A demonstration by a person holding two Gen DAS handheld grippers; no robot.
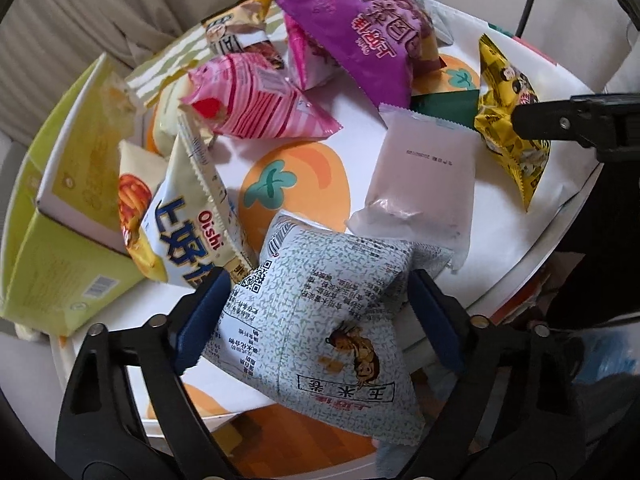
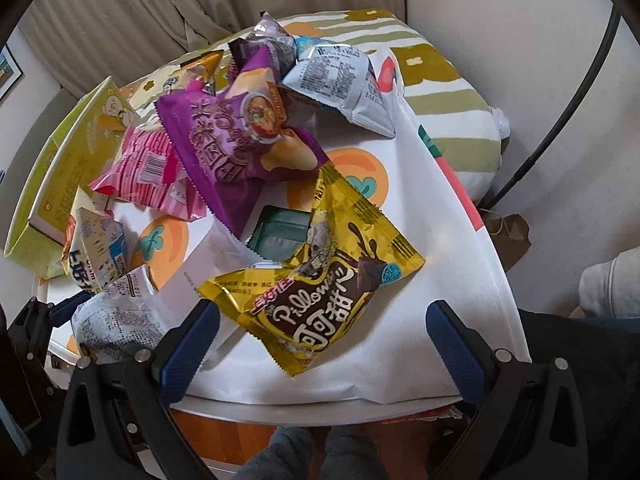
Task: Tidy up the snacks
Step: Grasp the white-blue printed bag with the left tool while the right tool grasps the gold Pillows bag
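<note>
a: which step was in hand?

b: picking up. the left gripper [image 1: 316, 308] stood over the pale grey-green speckled foil snack bag [image 1: 320, 312], which lay between its blue pads. the left pad seemed to touch the bag's edge and the right pad sat just beside a crumpled corner, so the jaws were partly closed around it, but i judged no firm squeeze had been made

a: and the other one?

b: the right gripper [image 2: 320, 340] was wide open with nothing in it. the glossy yellow-and-brown foil pillow-snack bag [image 2: 320, 272] lay just ahead of it, its near corner reaching in between the fingers

a: so what did the next move call for?

b: closing on each puffy bag gently enough not to crush it, then carrying it, probably to the light green open cardboard box [image 1: 68, 216] well off to the left of the left gripper. that target was my guess

a: the rest of the pile?

b: beyond both grippers: a purple foil bag [image 2: 224, 148], a pink striped bag [image 1: 256, 100], a white-and-blue oishi bag [image 1: 192, 232] and a pale pink flat sachet [image 1: 424, 176]

a: surface and room?

b: a white cloth printed with orange fruit [image 1: 296, 184] covered a small table; beige curtains [image 2: 120, 12] hung behind, and someone's grey socked feet [image 2: 304, 456] showed below the right gripper
</note>
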